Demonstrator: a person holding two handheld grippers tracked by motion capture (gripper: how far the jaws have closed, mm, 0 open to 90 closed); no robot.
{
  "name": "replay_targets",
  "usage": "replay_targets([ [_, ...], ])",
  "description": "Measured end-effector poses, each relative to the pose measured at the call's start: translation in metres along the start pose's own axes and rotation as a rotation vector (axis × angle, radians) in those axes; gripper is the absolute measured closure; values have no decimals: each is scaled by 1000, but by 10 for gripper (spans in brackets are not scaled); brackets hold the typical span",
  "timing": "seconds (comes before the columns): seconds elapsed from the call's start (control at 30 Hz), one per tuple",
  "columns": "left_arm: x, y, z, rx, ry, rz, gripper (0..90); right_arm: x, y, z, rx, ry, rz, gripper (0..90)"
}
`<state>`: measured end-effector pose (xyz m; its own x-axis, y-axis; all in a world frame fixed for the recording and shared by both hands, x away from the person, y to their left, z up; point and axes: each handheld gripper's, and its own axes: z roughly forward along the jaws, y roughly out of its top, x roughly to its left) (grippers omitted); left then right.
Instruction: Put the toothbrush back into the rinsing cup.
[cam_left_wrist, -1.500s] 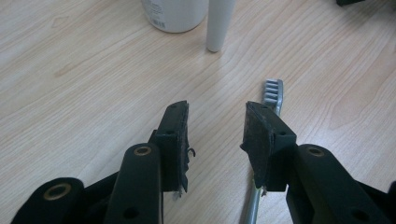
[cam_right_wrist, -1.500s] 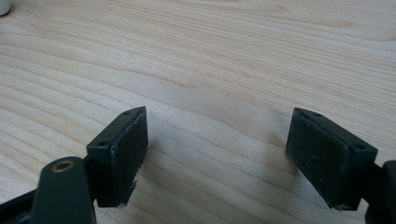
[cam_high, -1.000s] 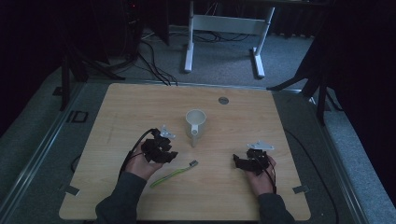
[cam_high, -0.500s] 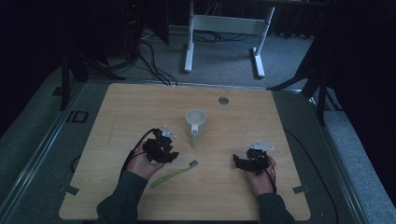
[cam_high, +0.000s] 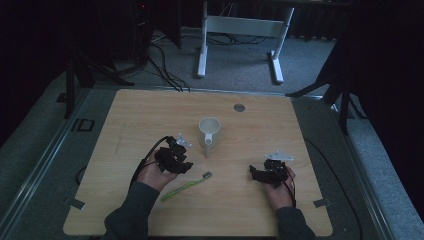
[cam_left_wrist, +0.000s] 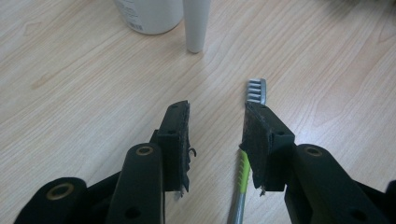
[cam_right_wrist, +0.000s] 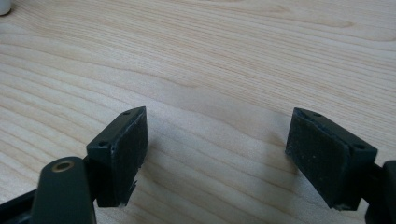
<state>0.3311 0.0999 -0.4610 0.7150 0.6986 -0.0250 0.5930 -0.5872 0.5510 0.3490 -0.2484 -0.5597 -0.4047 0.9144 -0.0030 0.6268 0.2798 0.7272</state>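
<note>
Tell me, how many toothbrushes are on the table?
1. The green toothbrush lies on the wooden table beside the left gripper, in front of the white cup.

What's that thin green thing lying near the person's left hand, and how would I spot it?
Start at the wooden table, then the white mug in its middle. Nearer the person, beside the left tool, lies a toothbrush: a slim lime-green handle with a grey bristled head, the one long flat item there.
</note>
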Motion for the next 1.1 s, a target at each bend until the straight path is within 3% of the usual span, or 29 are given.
replay_targets([
  [1.1, -7, 6, 12, 128, -29, 64, 618, 0, 0, 0, 0, 0, 1, 204],
])
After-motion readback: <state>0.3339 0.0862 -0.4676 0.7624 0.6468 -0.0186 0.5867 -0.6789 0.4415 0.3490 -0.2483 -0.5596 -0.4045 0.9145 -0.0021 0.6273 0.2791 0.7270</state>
